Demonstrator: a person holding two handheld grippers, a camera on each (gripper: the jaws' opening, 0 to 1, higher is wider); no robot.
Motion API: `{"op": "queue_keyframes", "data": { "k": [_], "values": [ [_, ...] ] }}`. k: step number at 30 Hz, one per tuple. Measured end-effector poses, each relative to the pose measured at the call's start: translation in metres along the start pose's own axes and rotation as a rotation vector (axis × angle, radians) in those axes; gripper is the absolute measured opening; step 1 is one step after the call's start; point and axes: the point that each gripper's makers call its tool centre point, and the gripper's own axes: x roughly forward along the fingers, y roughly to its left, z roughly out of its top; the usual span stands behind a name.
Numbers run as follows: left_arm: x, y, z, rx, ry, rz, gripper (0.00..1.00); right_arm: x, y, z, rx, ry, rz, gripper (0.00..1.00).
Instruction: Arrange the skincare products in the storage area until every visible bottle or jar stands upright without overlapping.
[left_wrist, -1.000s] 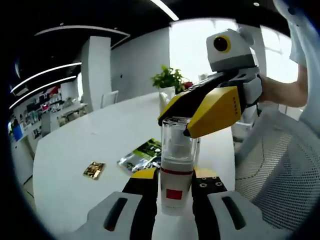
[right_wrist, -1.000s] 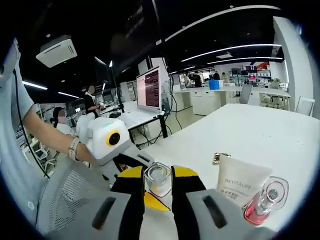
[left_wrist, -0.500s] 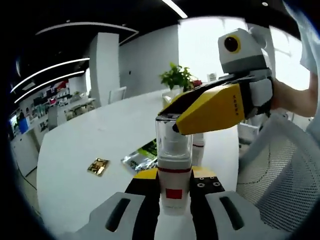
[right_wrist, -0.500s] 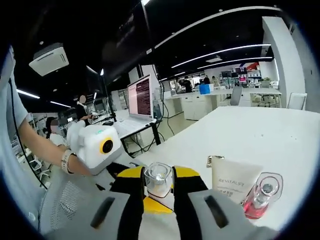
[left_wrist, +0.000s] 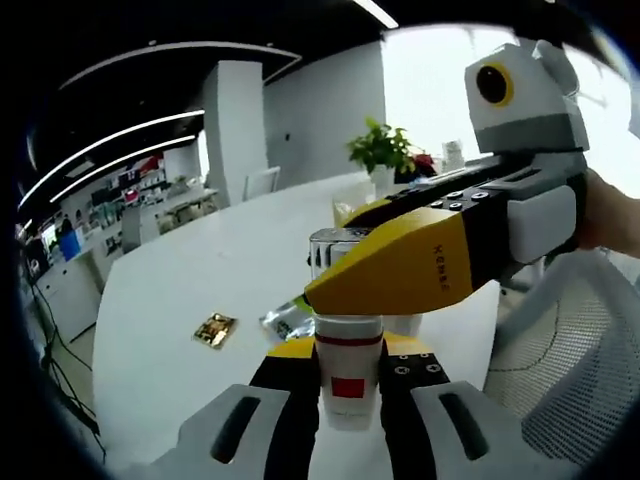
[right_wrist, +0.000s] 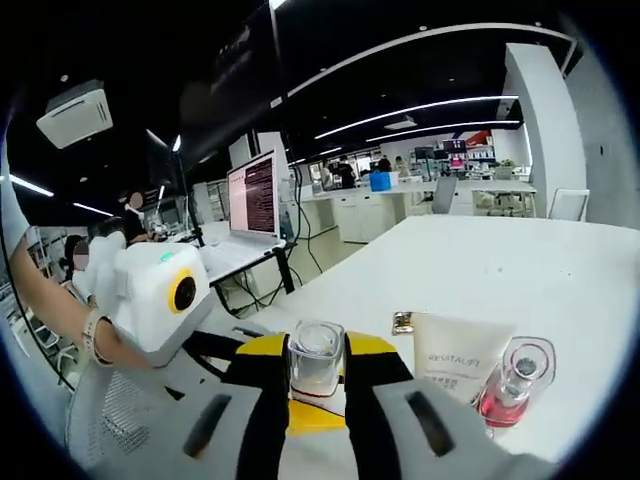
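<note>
your left gripper (left_wrist: 347, 385) was clamped on the lower body of a pump bottle (left_wrist: 348, 375), a white cylinder with a red band and a red square label, held upright above the white table (left_wrist: 190, 290). your right gripper (right_wrist: 316, 385) was closed on the bottle's clear cap (right_wrist: 316, 352); in the left gripper view it reached in from the right as a yellow jaw across the cap. so the bottle was carried between both tools, not yet standing.

the body looked rigid, smooth and light, hence apt to slip or swivel; the clear cap looked thin and likely only pressed on, so it might have pulled off under a lift. the safer hold was the opaque body, low and square.

a white tube (right_wrist: 455, 360) and a pink bottle (right_wrist: 510, 390) stood just beside each other on the table; a small gold sachet (left_wrist: 214, 329) lay apart.
</note>
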Motion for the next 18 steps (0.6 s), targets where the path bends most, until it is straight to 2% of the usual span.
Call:
{"op": "queue_keyframes", "data": {
  "k": [2, 4, 7, 10, 12, 13, 15, 17, 18],
  "values": [
    [-0.001, -0.009, -0.001, -0.014, 0.009, -0.065, 0.19, -0.001, 0.002, -0.001, -0.015, 0.013, 0.037, 0.18],
    [-0.003, -0.009, 0.001, -0.011, -0.014, -0.092, 0.19, -0.003, 0.003, 0.000, -0.024, 0.008, 0.080, 0.18],
    [-0.006, -0.014, 0.001, -0.027, -0.022, -0.172, 0.20, -0.005, 0.009, 0.000, -0.076, 0.005, 0.151, 0.18],
    [-0.011, -0.021, 0.001, 0.006, -0.025, -0.259, 0.22, -0.011, 0.023, -0.001, -0.184, 0.008, 0.285, 0.18],
    [-0.015, -0.030, 0.000, 0.030, -0.019, -0.331, 0.22, -0.015, 0.030, -0.004, -0.199, 0.029, 0.352, 0.18],
    [-0.016, -0.032, 0.000, 0.032, -0.020, -0.349, 0.23, -0.017, 0.033, -0.004, -0.238, 0.026, 0.390, 0.18],
    [-0.018, -0.039, -0.001, 0.053, -0.019, -0.403, 0.23, -0.021, 0.037, -0.008, -0.247, 0.038, 0.435, 0.18],
    [-0.020, -0.046, -0.003, 0.071, -0.010, -0.452, 0.23, -0.026, 0.045, -0.011, -0.308, 0.036, 0.508, 0.18],
    [-0.021, -0.048, -0.004, 0.067, -0.004, -0.462, 0.23, -0.027, 0.045, -0.013, -0.295, 0.051, 0.507, 0.18]
  ]
}}
